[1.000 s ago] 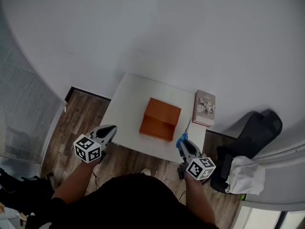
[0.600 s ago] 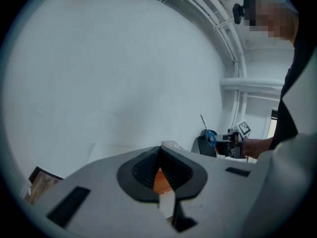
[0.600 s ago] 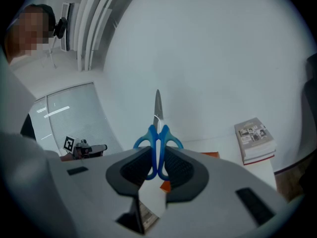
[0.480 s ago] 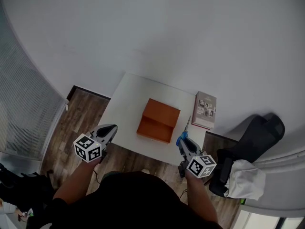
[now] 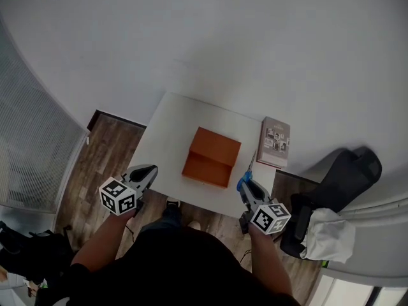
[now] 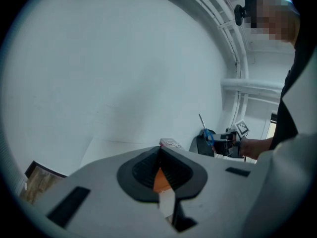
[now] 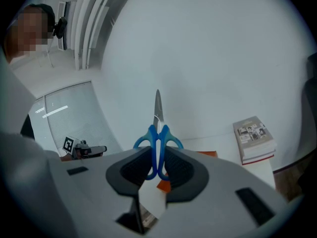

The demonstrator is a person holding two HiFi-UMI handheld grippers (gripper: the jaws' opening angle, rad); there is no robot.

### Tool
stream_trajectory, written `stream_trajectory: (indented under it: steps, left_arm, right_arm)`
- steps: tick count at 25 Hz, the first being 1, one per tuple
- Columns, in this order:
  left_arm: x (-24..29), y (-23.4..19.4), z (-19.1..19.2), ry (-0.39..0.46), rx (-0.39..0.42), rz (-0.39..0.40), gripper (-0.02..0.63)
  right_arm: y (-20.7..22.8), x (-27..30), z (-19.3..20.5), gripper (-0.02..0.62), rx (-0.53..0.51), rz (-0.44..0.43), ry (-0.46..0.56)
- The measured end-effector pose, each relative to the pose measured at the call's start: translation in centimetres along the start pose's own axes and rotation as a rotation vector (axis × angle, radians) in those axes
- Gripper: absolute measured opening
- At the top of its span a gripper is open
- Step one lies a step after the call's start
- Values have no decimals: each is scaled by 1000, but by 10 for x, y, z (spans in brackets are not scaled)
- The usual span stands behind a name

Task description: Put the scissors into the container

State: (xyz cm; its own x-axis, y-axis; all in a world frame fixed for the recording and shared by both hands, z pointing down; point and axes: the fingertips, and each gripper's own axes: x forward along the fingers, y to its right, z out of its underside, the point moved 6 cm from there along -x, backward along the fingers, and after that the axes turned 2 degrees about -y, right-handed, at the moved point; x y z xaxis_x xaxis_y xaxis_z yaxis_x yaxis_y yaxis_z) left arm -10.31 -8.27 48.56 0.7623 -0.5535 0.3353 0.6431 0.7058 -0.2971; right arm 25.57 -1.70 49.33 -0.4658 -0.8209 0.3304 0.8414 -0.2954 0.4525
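The right gripper (image 5: 244, 185) is clamped on the scissors (image 5: 247, 171). In the right gripper view its jaws press from both sides on the blue handles of the scissors (image 7: 157, 138), and the closed blades stick out past the right gripper (image 7: 158, 165), pointing forward and a bit up. The scissors are in the air, at the near right corner of the table (image 5: 172, 132), and not in the container.

The container (image 5: 212, 157), an open orange box, stands on the table ahead of the right gripper and to its left, apart from the scissors. In the right gripper view only a part of the container (image 7: 207, 153) shows, just behind the jaws. The book (image 5: 275, 142) lies ahead of this gripper and slightly to its right, beside the container but not touching it.

The left gripper (image 5: 145, 173) is held at the near left edge of the table, with the container ahead and to its right. In the left gripper view the tips of the left gripper (image 6: 161, 175) meet and there is nothing between them; a bit of orange from the container (image 6: 159, 180) shows in the gap lower down. Far to its right, the same view shows the other gripper holding the scissors (image 6: 205, 130) upright.

A black chair (image 5: 344, 177) stands right of the right gripper.
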Motion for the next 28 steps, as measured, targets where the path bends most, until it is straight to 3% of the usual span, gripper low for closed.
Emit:
stream_trajectory:
  steps: [13, 28]
  left_arm:
    - [38, -48, -35, 14, 17, 66, 9]
    - [57, -84, -31, -25, -25, 63, 9]
  right_arm:
    - [5, 36, -28, 84, -9, 64, 4]
    - [26, 81, -23, 84, -27, 95, -70]
